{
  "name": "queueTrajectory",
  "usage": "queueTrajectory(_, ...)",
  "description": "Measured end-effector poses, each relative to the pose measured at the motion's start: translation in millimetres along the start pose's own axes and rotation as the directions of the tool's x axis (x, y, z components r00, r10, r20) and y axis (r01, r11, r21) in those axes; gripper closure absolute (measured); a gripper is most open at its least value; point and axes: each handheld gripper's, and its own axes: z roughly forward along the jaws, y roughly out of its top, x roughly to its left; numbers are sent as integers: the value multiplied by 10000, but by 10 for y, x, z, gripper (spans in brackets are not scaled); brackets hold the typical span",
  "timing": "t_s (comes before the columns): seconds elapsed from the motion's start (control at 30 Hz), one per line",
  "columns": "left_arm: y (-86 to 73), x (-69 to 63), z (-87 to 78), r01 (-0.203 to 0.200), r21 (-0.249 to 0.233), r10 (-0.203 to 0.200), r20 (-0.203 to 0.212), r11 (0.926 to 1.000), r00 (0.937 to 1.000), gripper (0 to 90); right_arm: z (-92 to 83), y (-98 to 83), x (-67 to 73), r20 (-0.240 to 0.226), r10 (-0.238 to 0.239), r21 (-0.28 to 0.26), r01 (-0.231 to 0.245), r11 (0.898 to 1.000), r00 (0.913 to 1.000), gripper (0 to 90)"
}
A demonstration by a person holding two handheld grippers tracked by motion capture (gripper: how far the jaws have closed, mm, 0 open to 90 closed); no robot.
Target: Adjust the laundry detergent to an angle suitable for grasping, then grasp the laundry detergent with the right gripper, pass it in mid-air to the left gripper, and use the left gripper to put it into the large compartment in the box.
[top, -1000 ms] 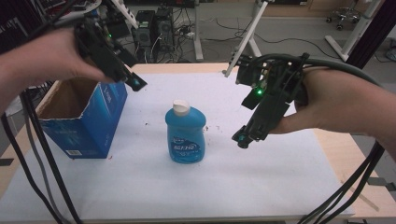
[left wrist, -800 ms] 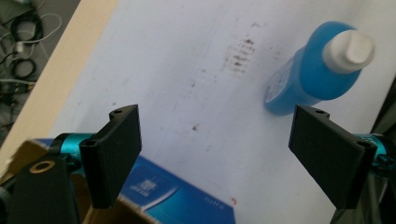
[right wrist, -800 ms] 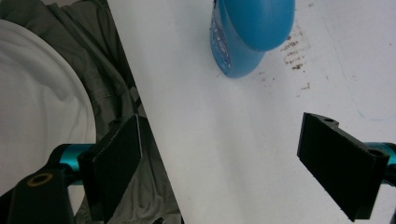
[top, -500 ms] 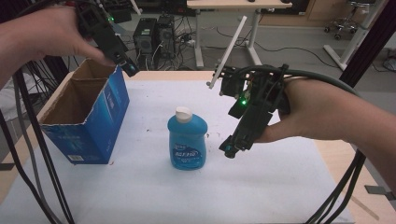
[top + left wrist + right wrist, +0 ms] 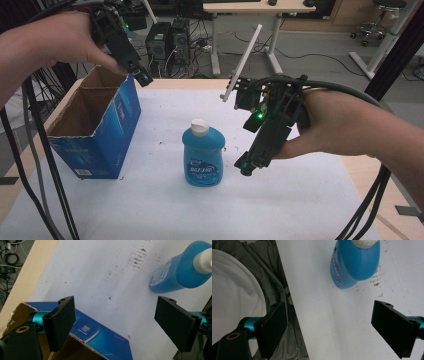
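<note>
You've got a glossy blue plastic bottle (image 5: 202, 160), torn cardboard box (image 5: 95, 131), matt white sheet (image 5: 165, 200) over wood table (image 5: 362, 175).

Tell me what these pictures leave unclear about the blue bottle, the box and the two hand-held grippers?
- Blue bottle: its label print is too small to read in the high view; the top edge cuts off its cap in the right gripper view.
- Cardboard box: its floor is hidden by its own walls in the high view.
- Right hand-held gripper: foreshortened in the high view, so the jaw gap is unclear there.
- Left hand-held gripper: likewise unclear there.
</note>
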Motion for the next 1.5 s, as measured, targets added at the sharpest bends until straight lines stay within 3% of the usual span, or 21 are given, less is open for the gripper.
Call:
queueTrajectory(0.37,17,-61,-1,-350,57,349,170,9994,9992,174,-11,13,1,64,-30,52,29,10000,10000,132)
queueTrajectory(0.57,10,-55,1,-426,-4,426,146,9991,9990,174,-38,-22,-35,-12,-37,-188,36,9998,10000,132)
queueTrajectory(0.77,-10,-32,-7,-439,-153,442,165,9989,9989,173,-91,-122,-166,-72,-76,-666,71,9978,9999,132)
queueTrajectory(0.87,-18,-28,-10,-469,-168,472,166,9988,9987,174,-112,-191,-261,-23,-256,-1046,252,9942,9997,132)
queueTrajectory(1.07,-30,-35,-31,-502,-266,508,220,9984,9985,174,-55,-336,-480,-144,-717,-2007,673,9773,9973,132)
queueTrajectory(1.5,-62,-47,-58,-520,-212,523,179,9984,9985,174,299,-400,-731,-736,-984,-2724,749,9593,9924,132)
